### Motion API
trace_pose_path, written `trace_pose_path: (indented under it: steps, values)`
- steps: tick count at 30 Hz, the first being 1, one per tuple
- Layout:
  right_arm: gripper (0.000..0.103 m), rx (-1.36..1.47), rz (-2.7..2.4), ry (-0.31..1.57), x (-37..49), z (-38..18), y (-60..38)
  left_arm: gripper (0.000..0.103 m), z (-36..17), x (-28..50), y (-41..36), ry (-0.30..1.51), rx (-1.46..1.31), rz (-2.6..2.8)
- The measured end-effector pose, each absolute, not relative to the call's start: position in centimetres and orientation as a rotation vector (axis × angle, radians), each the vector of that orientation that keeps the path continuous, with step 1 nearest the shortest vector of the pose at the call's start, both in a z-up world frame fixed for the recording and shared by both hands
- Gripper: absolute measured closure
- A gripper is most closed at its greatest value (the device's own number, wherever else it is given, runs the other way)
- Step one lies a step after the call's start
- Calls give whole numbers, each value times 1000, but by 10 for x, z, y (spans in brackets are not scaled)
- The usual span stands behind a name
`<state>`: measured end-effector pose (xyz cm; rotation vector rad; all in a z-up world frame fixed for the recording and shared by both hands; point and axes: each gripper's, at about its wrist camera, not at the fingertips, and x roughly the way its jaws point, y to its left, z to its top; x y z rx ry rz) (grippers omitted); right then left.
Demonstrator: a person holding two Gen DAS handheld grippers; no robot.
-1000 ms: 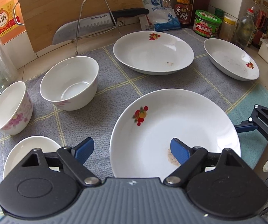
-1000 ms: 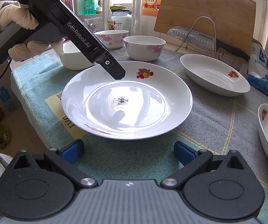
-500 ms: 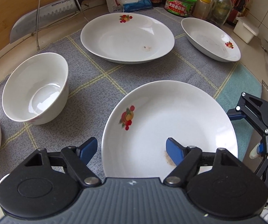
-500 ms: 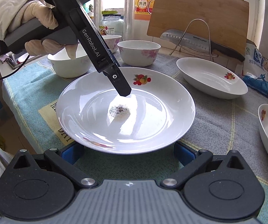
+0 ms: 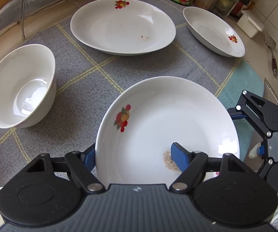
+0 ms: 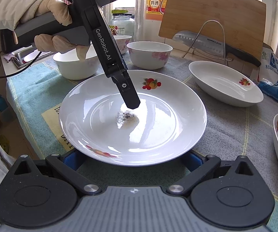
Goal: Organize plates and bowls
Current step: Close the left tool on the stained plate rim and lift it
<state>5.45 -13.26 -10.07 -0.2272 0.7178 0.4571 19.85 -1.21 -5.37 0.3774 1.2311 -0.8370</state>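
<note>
Pointing steeply down, left tongs [image 5: 134, 154] closing astride plate [image 5: 177, 116] rim.

I see table [image 5: 7, 36] | grey checked cloth [image 5: 92, 89] covers it | on cloth: three plates [image 5: 123, 25], bowls [image 5: 21, 85]

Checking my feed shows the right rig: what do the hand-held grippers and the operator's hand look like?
Left hand-held gripper: black body, white "GenRobot.AI" lettering, grey handle, black cable. Hand: light glove, pale sleeve. Right hand-held gripper: black linkages, silver pivots, ribbed grey housing, blue pads.
</note>
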Motion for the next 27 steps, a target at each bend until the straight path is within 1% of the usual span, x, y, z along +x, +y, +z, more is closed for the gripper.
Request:
trace_pose_path:
  steps: [14, 27]
  values:
    - [0, -233, 441, 758, 57, -97, -127, 26, -51, 200, -13, 1248, 380, -852]
    - [0, -228, 430, 763, 48, -73, -150, 26, -25, 198, -36, 1199, 368, -880]
